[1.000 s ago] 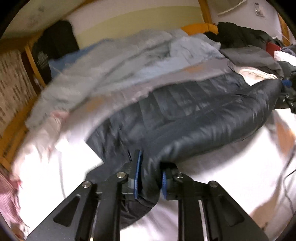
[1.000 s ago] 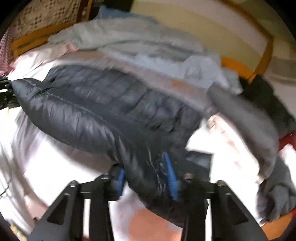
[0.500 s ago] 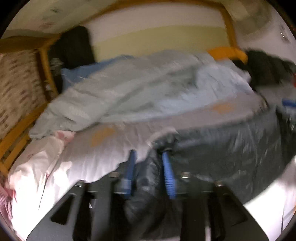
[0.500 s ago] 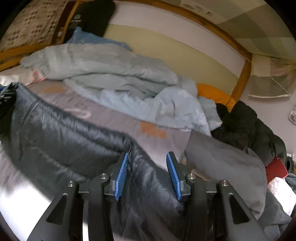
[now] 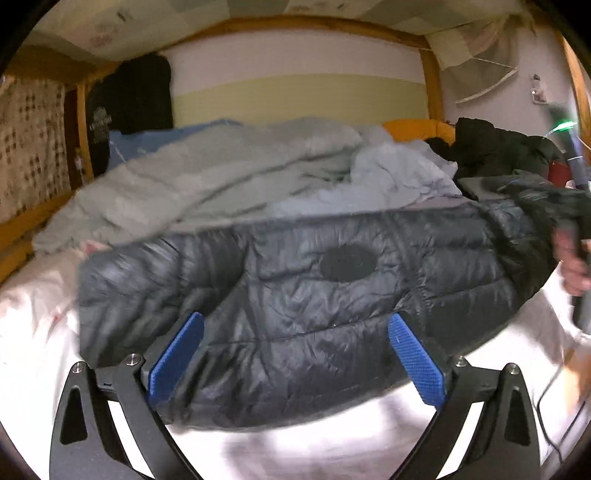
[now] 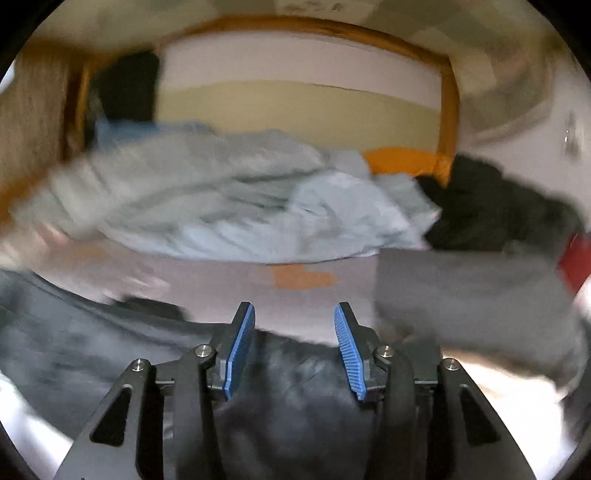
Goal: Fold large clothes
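Jacket (image 5: pixel 314 295) lies across the bed (image 5: pixel 332 443), between both grippers' opening jaws: left gripper (image 5: pixel 295 354) wide, right gripper (image 6: pixel 295 350) half-open, neither gripping.

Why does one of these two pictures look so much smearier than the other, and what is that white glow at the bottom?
Right wrist view: motion blur smears the bedding and dark puffer jacket. Left wrist view: sharper, jacket quilting readable, edges soft; white sheet overexposed. Both views: fisheye bends the wooden frame.
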`<act>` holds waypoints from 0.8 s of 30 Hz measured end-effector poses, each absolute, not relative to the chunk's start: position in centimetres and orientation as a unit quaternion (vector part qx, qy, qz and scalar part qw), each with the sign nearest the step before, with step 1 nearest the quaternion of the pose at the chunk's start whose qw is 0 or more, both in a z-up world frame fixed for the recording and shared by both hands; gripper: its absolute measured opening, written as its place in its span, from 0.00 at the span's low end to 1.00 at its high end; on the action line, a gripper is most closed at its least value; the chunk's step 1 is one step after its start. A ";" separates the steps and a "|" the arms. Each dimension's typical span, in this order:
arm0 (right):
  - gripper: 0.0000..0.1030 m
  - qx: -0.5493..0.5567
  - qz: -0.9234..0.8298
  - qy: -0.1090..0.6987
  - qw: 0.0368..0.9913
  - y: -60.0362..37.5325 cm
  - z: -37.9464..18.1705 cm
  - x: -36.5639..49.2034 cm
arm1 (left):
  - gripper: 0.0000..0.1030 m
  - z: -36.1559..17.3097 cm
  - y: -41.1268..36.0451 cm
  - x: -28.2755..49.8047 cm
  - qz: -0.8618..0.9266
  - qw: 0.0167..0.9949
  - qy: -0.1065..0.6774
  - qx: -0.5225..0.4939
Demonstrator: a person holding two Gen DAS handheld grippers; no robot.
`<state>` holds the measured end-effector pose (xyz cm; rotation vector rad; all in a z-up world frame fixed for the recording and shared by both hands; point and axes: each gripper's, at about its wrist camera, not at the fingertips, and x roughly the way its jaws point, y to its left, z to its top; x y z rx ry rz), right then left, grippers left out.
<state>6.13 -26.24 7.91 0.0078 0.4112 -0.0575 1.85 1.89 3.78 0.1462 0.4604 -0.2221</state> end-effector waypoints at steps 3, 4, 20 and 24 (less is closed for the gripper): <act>0.75 -0.027 -0.052 0.179 0.982 -26.5 8.9 2.6 | 0.96 3.1 1.9 2.4 -0.079 0.971 0.201 0.102; 0.78 -0.031 -0.059 0.168 0.984 -26.9 9.0 1.2 | 0.96 3.0 2.2 2.6 -0.048 0.972 0.199 0.116; 0.51 0.056 0.033 0.321 0.945 -33.9 3.2 2.7 | 0.67 5.9 14.3 7.6 0.064 0.965 0.255 0.015; 0.05 -0.010 -0.022 0.286 0.958 -31.1 4.1 3.9 | 0.01 6.7 14.1 8.1 0.082 0.970 0.227 0.022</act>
